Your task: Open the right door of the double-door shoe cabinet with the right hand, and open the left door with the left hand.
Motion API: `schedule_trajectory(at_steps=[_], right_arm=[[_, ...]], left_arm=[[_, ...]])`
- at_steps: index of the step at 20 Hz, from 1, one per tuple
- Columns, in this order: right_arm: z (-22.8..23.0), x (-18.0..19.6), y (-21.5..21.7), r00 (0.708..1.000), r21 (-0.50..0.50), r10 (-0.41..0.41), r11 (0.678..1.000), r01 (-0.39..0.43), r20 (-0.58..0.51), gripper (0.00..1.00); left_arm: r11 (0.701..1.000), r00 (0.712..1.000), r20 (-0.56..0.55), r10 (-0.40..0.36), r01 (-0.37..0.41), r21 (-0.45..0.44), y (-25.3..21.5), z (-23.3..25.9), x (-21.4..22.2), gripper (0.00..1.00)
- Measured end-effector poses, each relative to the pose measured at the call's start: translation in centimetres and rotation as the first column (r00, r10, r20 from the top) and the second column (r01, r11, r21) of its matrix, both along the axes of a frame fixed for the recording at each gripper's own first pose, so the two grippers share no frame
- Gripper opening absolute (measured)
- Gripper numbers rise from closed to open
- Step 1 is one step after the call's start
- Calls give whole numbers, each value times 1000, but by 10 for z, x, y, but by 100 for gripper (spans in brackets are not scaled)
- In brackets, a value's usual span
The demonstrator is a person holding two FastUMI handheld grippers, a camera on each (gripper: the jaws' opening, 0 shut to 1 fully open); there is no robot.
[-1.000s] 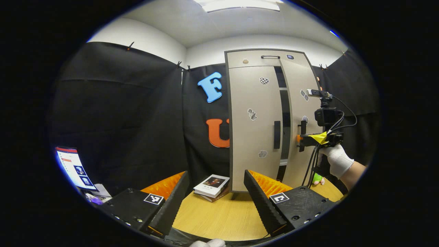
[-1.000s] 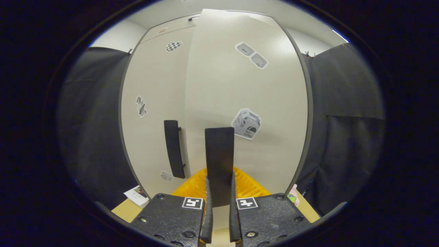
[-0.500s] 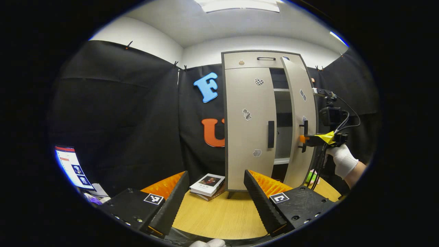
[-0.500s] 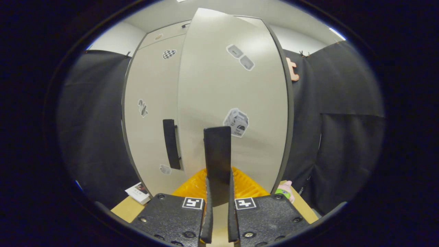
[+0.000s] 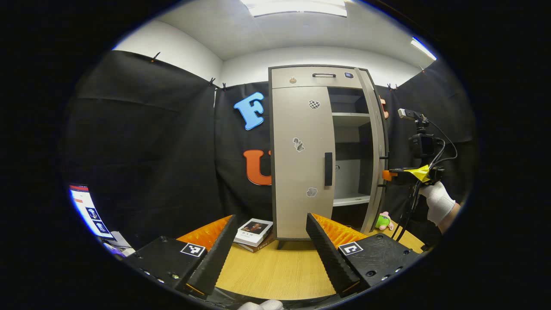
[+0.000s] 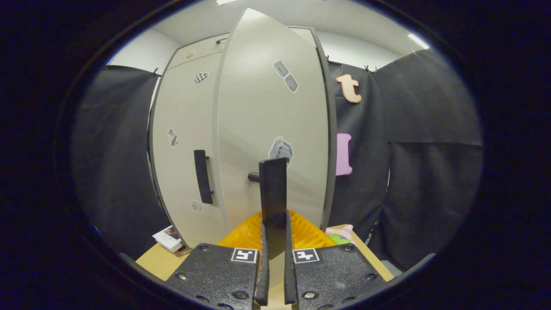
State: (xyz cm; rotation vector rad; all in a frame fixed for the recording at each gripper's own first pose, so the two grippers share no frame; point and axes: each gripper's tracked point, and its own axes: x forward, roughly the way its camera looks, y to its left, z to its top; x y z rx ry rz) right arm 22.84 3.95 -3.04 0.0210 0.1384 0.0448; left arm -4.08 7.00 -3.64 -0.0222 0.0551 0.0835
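In the left gripper view the grey shoe cabinet (image 5: 297, 79) stands at the back of the table. Its left door (image 5: 301, 146) is closed, with a black handle (image 5: 328, 168) at its inner edge. The right door (image 5: 377, 142) is swung out and seen almost edge-on, baring the shelves (image 5: 351, 199). A gloved hand (image 5: 437, 200) holds my right gripper (image 5: 387, 175) at that door's handle. My left gripper (image 5: 271, 241) is open, well short of the cabinet. In the right gripper view my right gripper (image 6: 273, 234) is shut on the right door's handle (image 6: 273, 189).
A book (image 5: 254, 229) lies on the wooden table (image 5: 280, 269) at the cabinet's left foot. A green and pink toy (image 5: 382, 220) sits by the open door's bottom. A lit screen (image 5: 90, 211) stands at the far left. Black cloth walls close in the booth.
The right door has swung from slightly ajar to wide open, drawn by the right gripper on its handle. The left gripper stays open and has hardly moved.
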Motion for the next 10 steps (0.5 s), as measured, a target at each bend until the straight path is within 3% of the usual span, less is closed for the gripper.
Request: schedule_trajectory(at_steps=[10], right_arm=[[2, -3, -14, 1000, -14, 11, 1000, -11, 12, 9]], left_arm=[[996, 996, 14, -85, 85, 9, -31, 4, 8, 96]])
